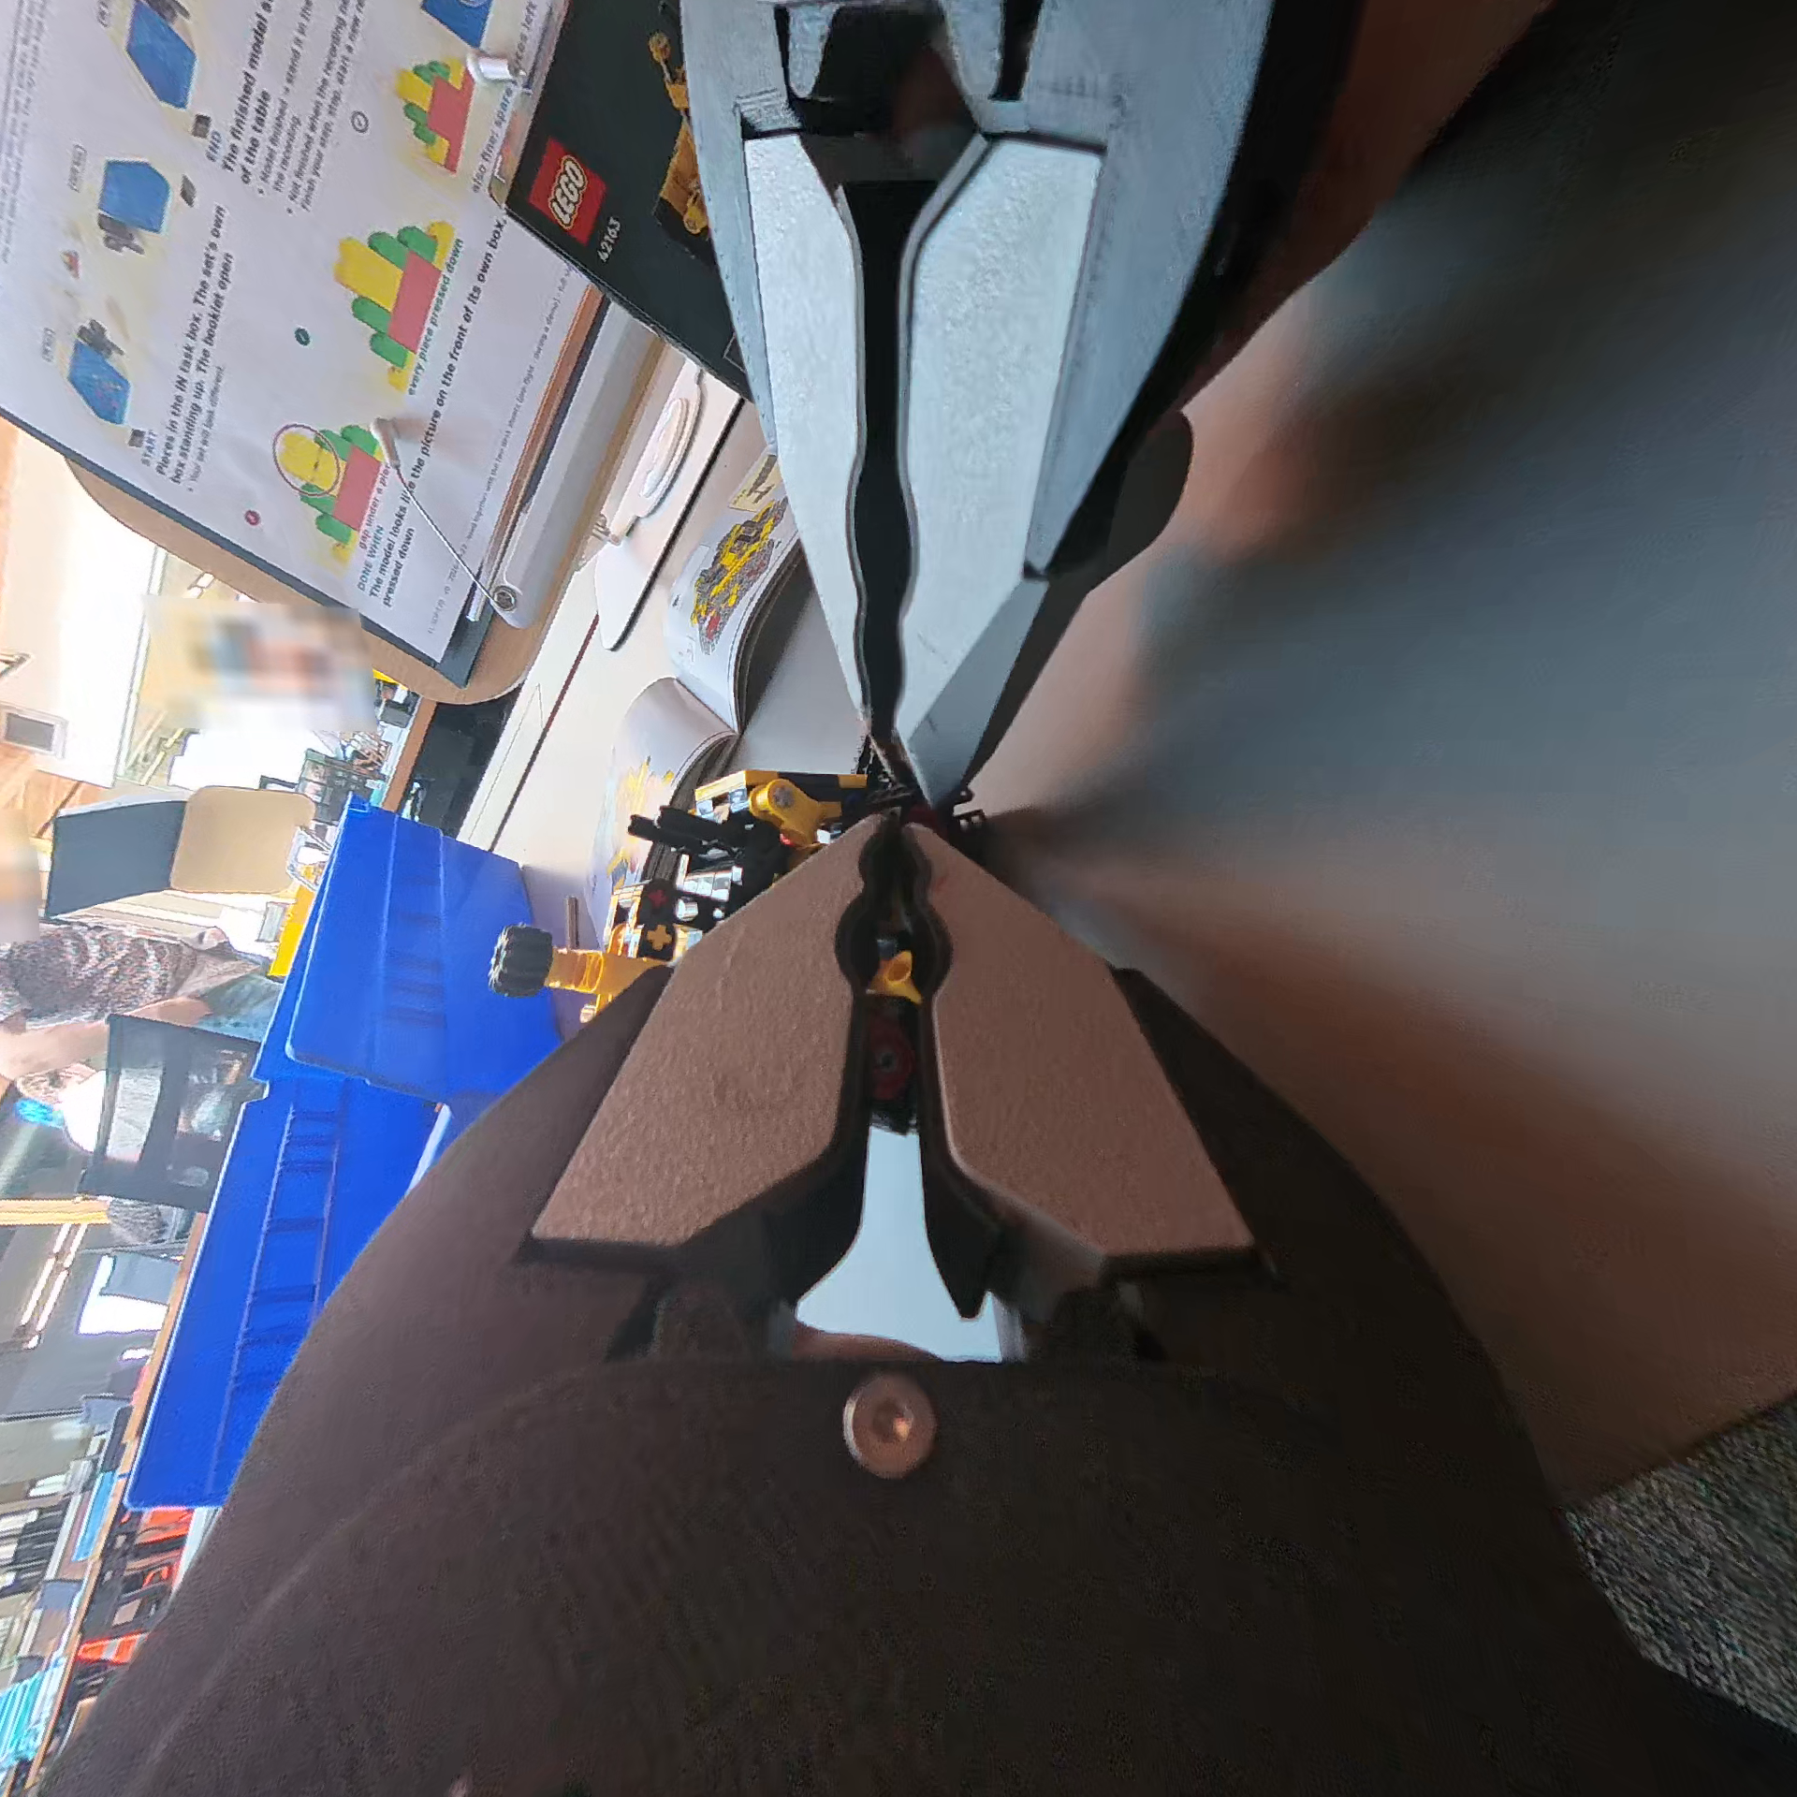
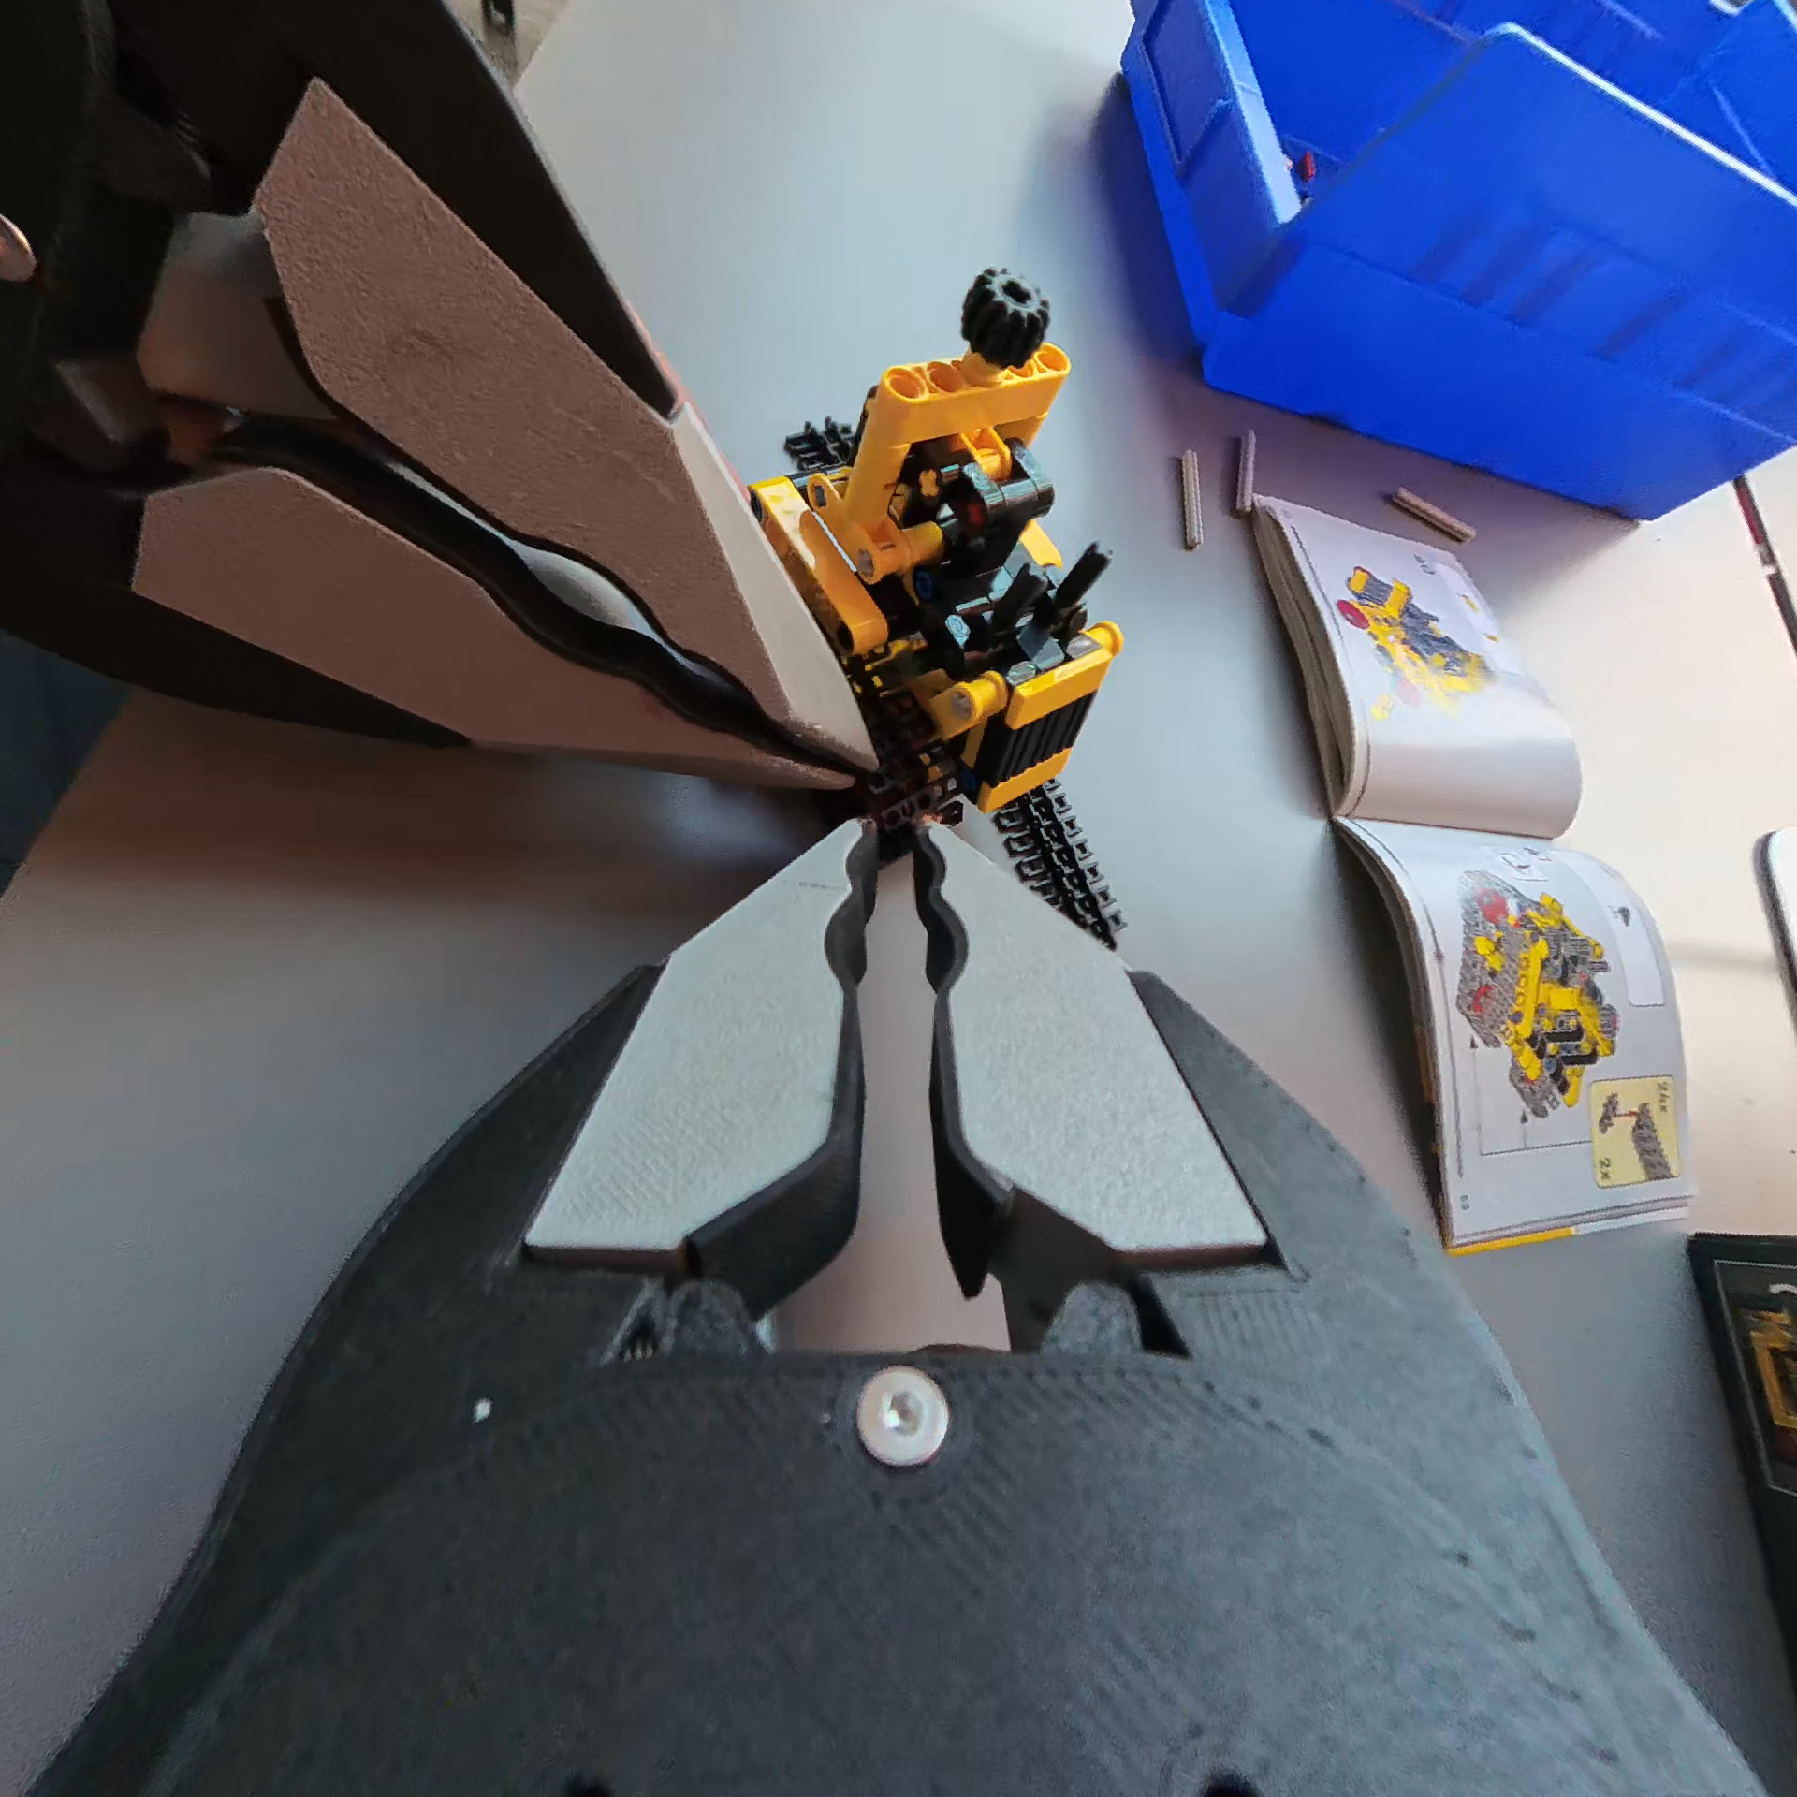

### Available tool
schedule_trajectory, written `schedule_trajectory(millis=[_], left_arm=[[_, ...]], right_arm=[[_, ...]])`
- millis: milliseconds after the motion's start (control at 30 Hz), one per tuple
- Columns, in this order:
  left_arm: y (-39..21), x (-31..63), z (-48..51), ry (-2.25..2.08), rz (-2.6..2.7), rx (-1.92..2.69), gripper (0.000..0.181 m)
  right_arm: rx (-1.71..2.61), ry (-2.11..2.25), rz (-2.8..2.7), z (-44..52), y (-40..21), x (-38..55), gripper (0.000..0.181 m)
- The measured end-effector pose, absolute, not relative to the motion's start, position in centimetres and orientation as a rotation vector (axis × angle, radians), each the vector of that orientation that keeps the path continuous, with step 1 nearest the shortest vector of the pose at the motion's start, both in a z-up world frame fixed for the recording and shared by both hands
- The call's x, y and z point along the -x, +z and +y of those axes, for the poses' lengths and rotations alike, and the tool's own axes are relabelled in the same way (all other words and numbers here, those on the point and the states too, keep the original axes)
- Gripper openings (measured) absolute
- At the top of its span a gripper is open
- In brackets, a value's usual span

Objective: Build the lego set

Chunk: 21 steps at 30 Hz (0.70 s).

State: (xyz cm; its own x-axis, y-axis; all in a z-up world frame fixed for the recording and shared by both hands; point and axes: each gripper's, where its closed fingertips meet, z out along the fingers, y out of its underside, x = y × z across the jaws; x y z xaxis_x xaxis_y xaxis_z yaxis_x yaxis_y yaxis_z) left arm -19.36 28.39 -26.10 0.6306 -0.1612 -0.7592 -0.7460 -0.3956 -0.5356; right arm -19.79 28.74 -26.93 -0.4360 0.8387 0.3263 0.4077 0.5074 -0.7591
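I held my right gripper (image 2: pixel 893 844) nearly closed, only a thin slit left between its grey fingers (image 2: pixel 739 1060), with the tips pinching the black frame at the near bottom edge of the lego model (image 2: pixel 958 593). My left gripper (image 1: pixel 899 834) was also almost closed; its tan fingers (image 1: pixel 724 1079) met tip to tip with my right gripper on the same black lower part of the model, though I could not tell for sure how much of it sat between them. The two grippers came together from opposite sides, so the model was braced between them on the pale desk (image 2: pixel 292 972).

From the right wrist view I saw the model whole: a yellow and black machine standing upright, a black gear (image 2: pixel 1004 309) on top of a yellow arm, and a black track (image 2: pixel 1060 865) trailing along the desk to its near right. Right of it lay an open instruction booklet (image 2: pixel 1517 1031), with three small brown rods (image 2: pixel 1191 513) on the desk just beyond the booklet, a blue bin (image 2: pixel 1517 282) at the far right, and the corner of a black box (image 2: pixel 1750 1381) at the near right edge.

The left wrist view was rolled sideways and mostly filled by both grippers, so the model (image 1: pixel 739 856) showed only in part. That view alone showed a printed instruction sheet (image 1: pixel 292 292) propped on a stand, the black box (image 1: pixel 603 194) beside it, the blue bin (image 1: pixel 389 1021), and a busy room with a person (image 1: pixel 88 982) beyond the desk.
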Motion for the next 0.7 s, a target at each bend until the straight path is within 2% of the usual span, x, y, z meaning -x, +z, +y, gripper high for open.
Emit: schedule_trajectory(millis=[367, 700], left_arm=[[-26.04, 19.51, 28.4, 0.762, 0.706, 1.904, 0.0], [-26.07, 19.64, 28.47, 0.777, 0.706, 1.904, 0.0]], right_arm=[[0.928, 0.658, -2.023, 28.81, -27.09, 20.05, 0.01], [0.917, 0.668, -2.012, 28.73, -26.85, 20.18, 0.006]])
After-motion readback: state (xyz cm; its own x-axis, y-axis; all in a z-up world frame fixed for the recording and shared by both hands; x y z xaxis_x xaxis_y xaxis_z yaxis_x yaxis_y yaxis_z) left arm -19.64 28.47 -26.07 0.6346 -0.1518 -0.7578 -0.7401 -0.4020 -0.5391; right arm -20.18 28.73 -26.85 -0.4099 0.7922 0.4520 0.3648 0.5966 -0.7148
